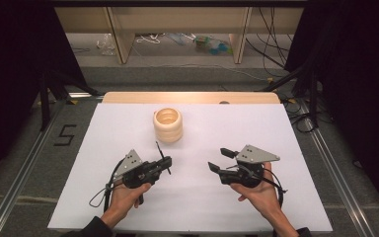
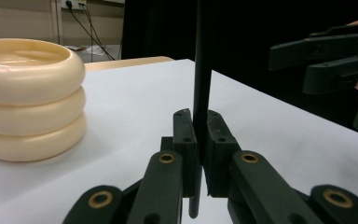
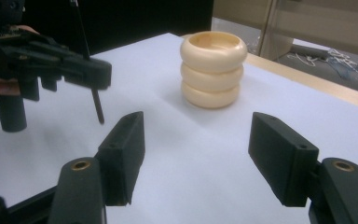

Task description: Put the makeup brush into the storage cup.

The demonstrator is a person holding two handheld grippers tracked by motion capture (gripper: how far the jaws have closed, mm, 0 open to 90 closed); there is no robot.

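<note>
Here the black stick (image 2: 202,70) stands clamped upright in the left claw (image 2: 199,135) (cream holder (image 2: 28,98) beside).

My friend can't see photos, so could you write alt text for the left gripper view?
A shut claw pinches a thin black rod upright over a white table. A cream ribbed cup stands to the left, and another black claw hovers at the right edge.

Only readable thing imo: a black "5" (image 1: 65,134) marked on the grey floor (image 1: 34,143), left of the table. No other txt/labels.
</note>
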